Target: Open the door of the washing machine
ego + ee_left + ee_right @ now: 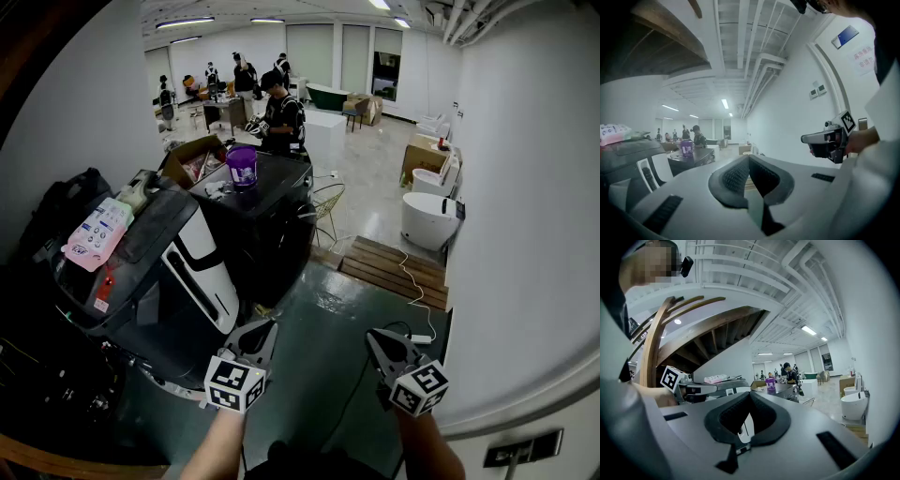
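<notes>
Left gripper (pixel 262 330): fingers pressed together, nothing between them.
Right gripper (pixel 375 339): fingers closed tip to tip as well, holding nothing.
Left gripper place: just right of the washing machine (pixel 192 272), near its lower front, not touching it.
Right gripper place: farther right of the washing machine, well apart from it.
Washing machine: dark body with a white panel, at the left.
Pink pack (pixel 97 232): lies on the washing machine's top.
Purple container (pixel 242 166): on a black unit behind the washing machine.
Wooden pallet (pixel 394 270): on the floor, right of the washing machine.

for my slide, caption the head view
Left gripper and right gripper, both shut, held before a dark grey washing machine
</notes>
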`<action>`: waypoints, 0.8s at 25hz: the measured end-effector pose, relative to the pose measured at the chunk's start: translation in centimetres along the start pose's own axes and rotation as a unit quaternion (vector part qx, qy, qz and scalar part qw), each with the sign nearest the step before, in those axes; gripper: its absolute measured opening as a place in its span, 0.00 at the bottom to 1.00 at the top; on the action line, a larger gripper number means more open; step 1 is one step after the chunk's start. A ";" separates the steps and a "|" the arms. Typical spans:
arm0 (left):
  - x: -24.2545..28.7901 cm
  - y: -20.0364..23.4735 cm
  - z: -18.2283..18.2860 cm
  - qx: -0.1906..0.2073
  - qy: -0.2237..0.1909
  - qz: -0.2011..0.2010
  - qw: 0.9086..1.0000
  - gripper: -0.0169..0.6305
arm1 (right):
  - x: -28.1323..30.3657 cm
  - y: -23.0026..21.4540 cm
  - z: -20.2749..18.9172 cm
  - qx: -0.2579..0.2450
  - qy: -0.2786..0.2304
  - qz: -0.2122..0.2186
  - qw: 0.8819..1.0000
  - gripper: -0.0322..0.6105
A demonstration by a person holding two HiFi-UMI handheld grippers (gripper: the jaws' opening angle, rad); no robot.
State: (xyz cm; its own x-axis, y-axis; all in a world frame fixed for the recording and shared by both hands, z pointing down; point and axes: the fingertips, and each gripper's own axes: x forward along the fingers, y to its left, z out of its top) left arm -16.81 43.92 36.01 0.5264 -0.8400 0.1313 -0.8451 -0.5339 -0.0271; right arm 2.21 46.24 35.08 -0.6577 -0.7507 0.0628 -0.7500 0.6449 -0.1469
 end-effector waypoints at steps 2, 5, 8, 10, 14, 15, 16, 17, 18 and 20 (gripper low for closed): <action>0.0 0.0 0.0 0.001 0.002 0.001 1.000 0.05 | 0.0 -0.2 -0.1 -0.004 0.001 0.000 1.000 0.07; 0.0 -0.1 -0.1 0.001 0.003 0.001 1.000 0.05 | -0.2 -0.5 -0.2 -0.007 0.000 -0.002 1.000 0.07; -0.1 -0.1 -0.1 0.000 0.004 0.001 1.000 0.05 | -0.2 -0.5 -0.1 -0.005 0.000 -0.006 1.000 0.07; -0.3 0.0 -0.1 0.000 0.003 0.002 1.000 0.05 | -0.3 -0.4 -0.1 -0.003 0.000 -0.004 1.000 0.07; -0.3 0.3 0.1 0.000 0.001 0.006 1.000 0.05 | -0.1 -0.1 -0.1 -0.006 0.001 0.005 1.000 0.07; -0.3 0.4 0.1 -0.001 0.001 0.008 1.000 0.05 | -0.1 0.0 -0.1 -0.008 0.002 0.006 1.000 0.07; -0.3 0.4 0.1 -0.002 0.000 0.009 1.000 0.05 | -0.1 0.0 -0.1 -0.009 0.002 0.008 1.000 0.07; -0.4 0.5 0.1 -0.004 -0.002 0.011 1.000 0.05 | -0.1 0.1 -0.1 -0.008 0.001 0.009 1.000 0.07; -0.4 0.5 0.2 -0.006 -0.004 0.012 1.000 0.05 | -0.1 0.1 0.0 -0.007 0.000 0.011 1.000 0.07; -0.5 0.6 0.2 -0.007 -0.007 0.014 1.000 0.06 | -0.1 0.2 -0.1 -0.005 0.000 0.013 1.000 0.07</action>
State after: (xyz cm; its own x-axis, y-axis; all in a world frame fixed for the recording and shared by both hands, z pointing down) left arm -17.61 44.01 35.69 0.5038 -0.8560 0.1165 -0.8608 -0.5088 -0.0161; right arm 2.09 46.44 35.10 -0.6762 -0.7344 0.0585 -0.7341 0.6650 -0.1376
